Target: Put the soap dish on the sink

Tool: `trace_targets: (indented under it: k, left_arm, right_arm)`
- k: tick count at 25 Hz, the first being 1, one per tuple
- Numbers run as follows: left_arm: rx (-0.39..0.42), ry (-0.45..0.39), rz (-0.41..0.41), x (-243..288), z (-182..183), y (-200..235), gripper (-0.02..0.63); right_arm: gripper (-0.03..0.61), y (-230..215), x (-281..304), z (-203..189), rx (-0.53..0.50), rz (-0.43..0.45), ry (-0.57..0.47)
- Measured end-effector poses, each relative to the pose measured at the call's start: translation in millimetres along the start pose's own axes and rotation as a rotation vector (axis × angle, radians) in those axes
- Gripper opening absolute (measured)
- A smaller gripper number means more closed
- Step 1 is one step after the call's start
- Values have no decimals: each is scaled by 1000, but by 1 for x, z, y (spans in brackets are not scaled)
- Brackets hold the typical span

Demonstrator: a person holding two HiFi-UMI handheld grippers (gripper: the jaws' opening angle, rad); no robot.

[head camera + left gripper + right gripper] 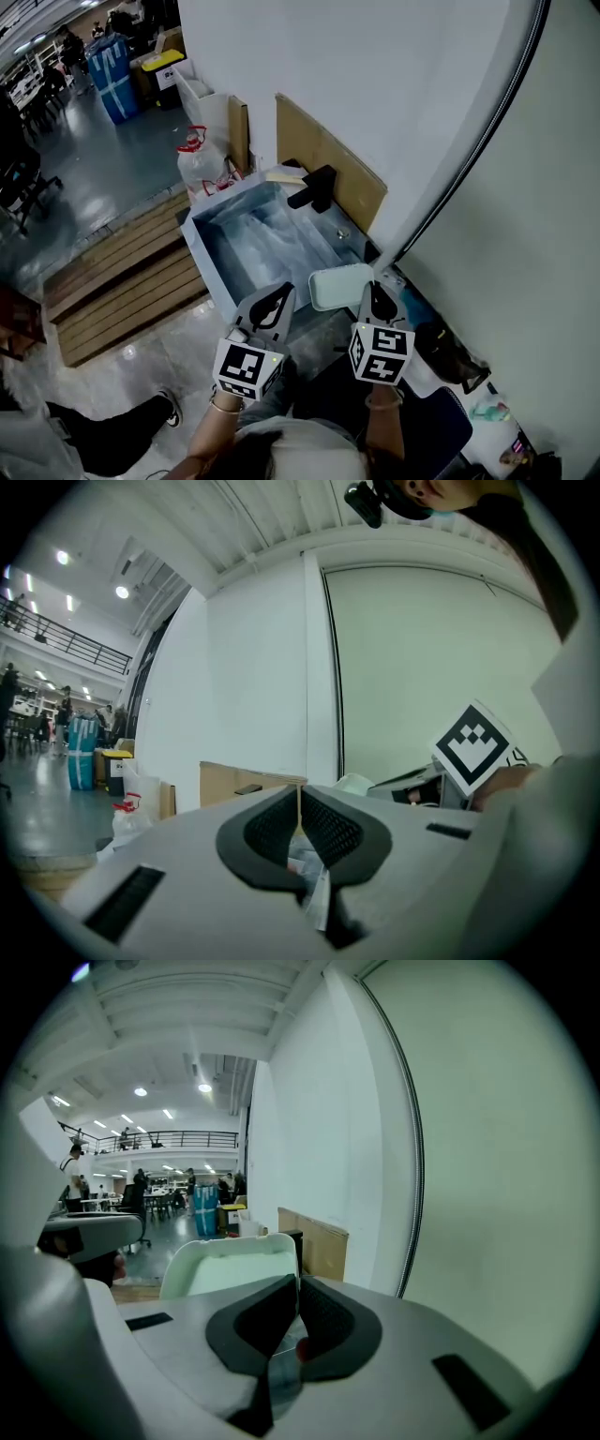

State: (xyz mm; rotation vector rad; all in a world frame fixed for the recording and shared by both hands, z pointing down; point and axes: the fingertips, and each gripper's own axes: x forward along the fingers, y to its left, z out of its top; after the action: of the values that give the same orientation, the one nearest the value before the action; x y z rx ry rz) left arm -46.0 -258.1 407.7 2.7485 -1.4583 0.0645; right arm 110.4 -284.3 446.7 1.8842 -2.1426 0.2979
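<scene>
The soap dish (339,286) is a pale, rounded rectangular tray held in the air over the near right corner of the sink (214,246), a blue-grey basin with a black faucet (314,187). My right gripper (373,289) is shut on the dish's right rim. In the right gripper view the dish (225,1262) stands just past the closed jaws of the right gripper (298,1283). My left gripper (277,298) hovers left of the dish over the sink's near edge, shut and empty. In its own view the left gripper (299,803) is shut, with the dish (354,783) off to the right.
Cardboard sheets (330,161) lean on the white wall behind the sink. A large water bottle with a red cap (199,161) stands at the sink's far left. A wooden pallet (122,281) lies left of it. A dark bag (452,352) sits at right.
</scene>
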Motion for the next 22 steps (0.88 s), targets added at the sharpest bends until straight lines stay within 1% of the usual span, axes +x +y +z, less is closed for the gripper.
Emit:
trace_targets:
  k: [7, 12, 19, 22]
  left_arm:
    - [-1, 13, -32, 31, -5, 19, 17]
    - [-3, 25, -58, 53, -11, 30, 17]
    - [-16, 56, -108, 83, -20, 36, 17]
    - [-3, 54, -133, 94, -22, 36, 17]
  right_arm:
    - [32, -4, 38, -1, -7, -15, 28]
    - [32, -15, 64, -12, -6, -35, 65]
    - [32, -31, 100, -24, 2, -59, 102]
    - [32, -35, 115, -28, -10, -66, 117]
